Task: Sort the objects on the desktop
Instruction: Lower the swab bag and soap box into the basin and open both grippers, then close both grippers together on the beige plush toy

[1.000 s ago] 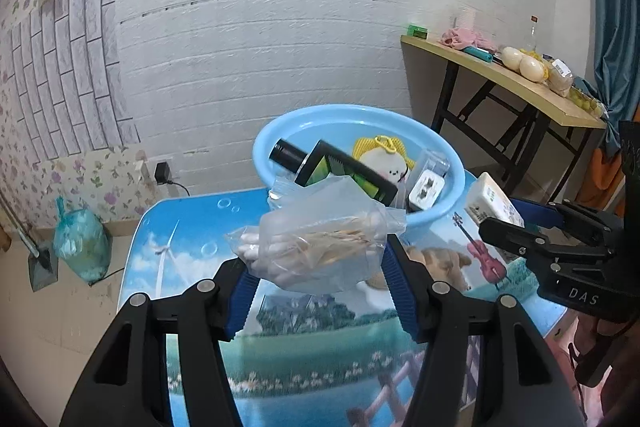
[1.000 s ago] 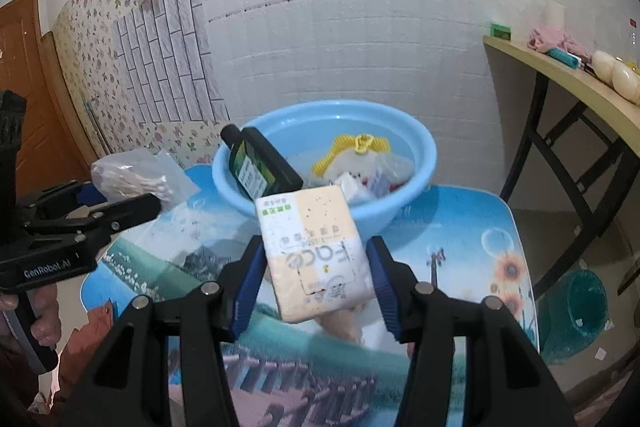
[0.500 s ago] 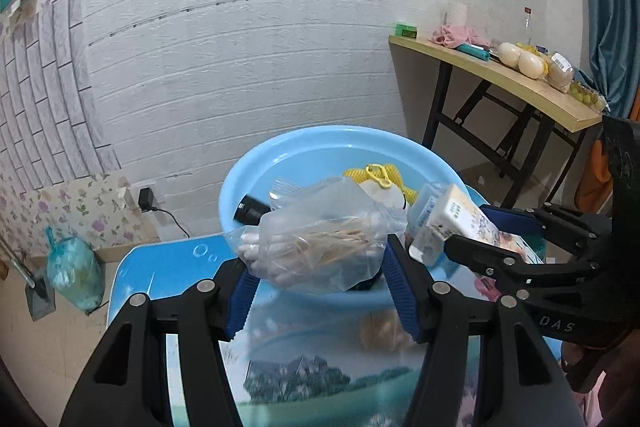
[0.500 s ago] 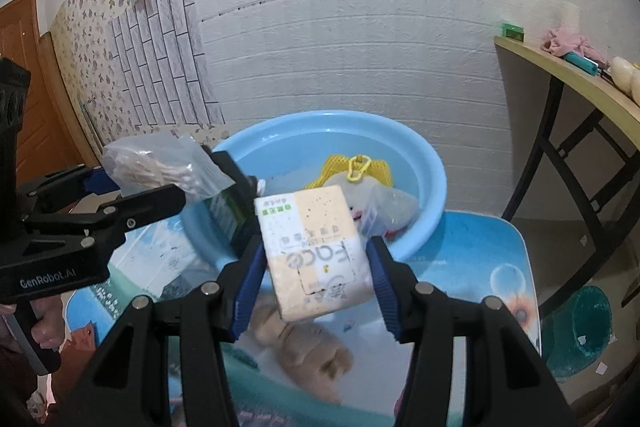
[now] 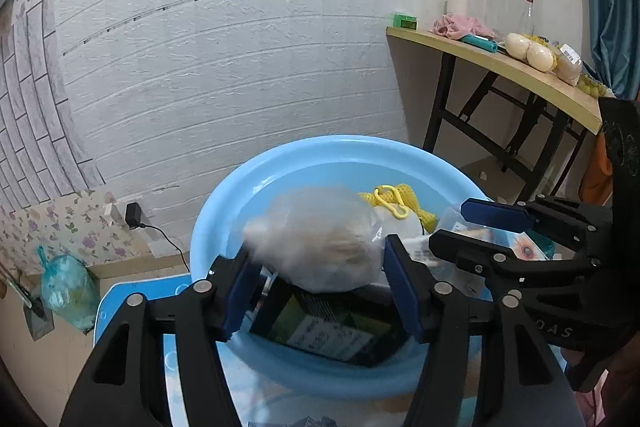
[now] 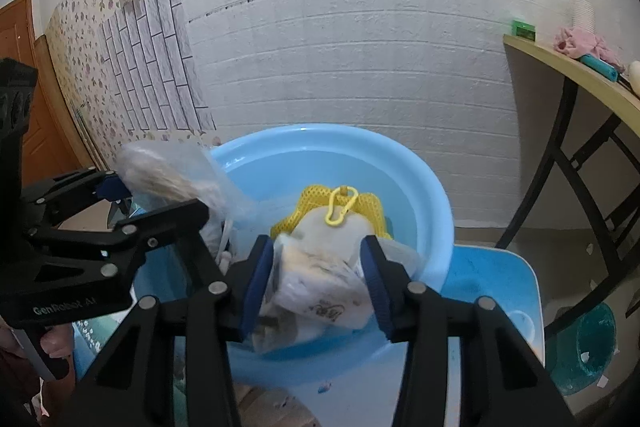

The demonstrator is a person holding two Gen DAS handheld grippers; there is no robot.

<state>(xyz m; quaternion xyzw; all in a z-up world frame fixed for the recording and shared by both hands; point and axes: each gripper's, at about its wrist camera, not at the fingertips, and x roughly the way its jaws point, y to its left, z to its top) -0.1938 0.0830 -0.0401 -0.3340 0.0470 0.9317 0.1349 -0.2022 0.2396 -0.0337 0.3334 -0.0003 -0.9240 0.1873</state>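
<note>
"GenRobot.AI" on left gripper (image 6: 156, 203), "DAS" on right gripper (image 5: 464, 227)

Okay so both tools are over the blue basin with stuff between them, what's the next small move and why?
Probably open both wider and let go. The left tool has the clear bag above the blue basin, and the right tool has the tissue pack over it too. Both look blurred, perhaps already slipping free.

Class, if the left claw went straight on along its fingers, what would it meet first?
Probably the far inner wall of the blue basin, perhaps brushing the yellow mesh pouch first; the blurred clear bag between its fingers hides the depth.
</note>
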